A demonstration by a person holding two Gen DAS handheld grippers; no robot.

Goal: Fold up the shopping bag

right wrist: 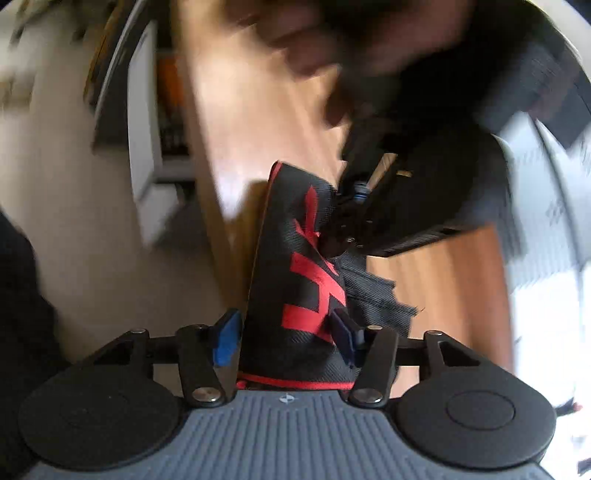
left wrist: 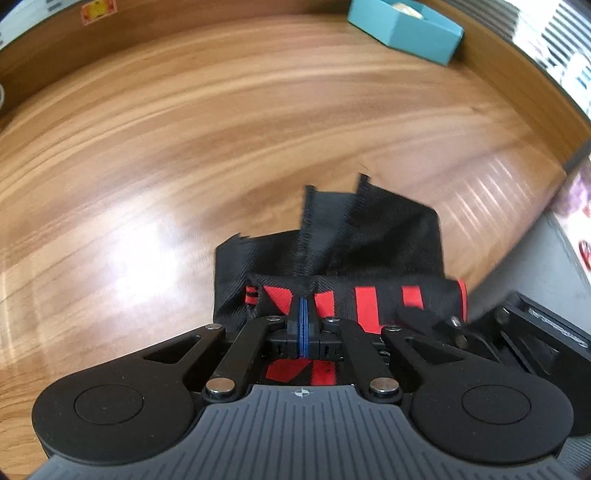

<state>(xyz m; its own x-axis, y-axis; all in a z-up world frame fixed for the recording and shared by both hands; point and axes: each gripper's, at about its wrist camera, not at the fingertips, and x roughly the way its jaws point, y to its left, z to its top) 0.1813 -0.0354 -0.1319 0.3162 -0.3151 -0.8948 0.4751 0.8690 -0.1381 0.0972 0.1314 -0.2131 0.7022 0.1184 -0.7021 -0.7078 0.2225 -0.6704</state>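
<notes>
Fabric first: the shopping bag (left wrist: 354,258) is black woven cloth with red lettering, bunched into a narrow band and held up over the table (left wrist: 184,166) between our two tools. We see our left gripper (left wrist: 303,325) with its blue pads pressed flat together, pinching a fold of the bag's edge. Our right gripper (right wrist: 288,332) stands with its blue pads apart on either side of the cloth; the band runs between them, and we cannot tell whether either pad touches it. In the right wrist view the left gripper (right wrist: 354,210) shows at the far end of the band, clamped on the bag (right wrist: 295,277).

The table is glossy wood with streaky grain and bright window glare on the left. A teal box (left wrist: 406,26) sits at its far right. Past the table edge we see pale floor (right wrist: 92,240) and blurred shelving (right wrist: 166,110); motion blur hides the rest.
</notes>
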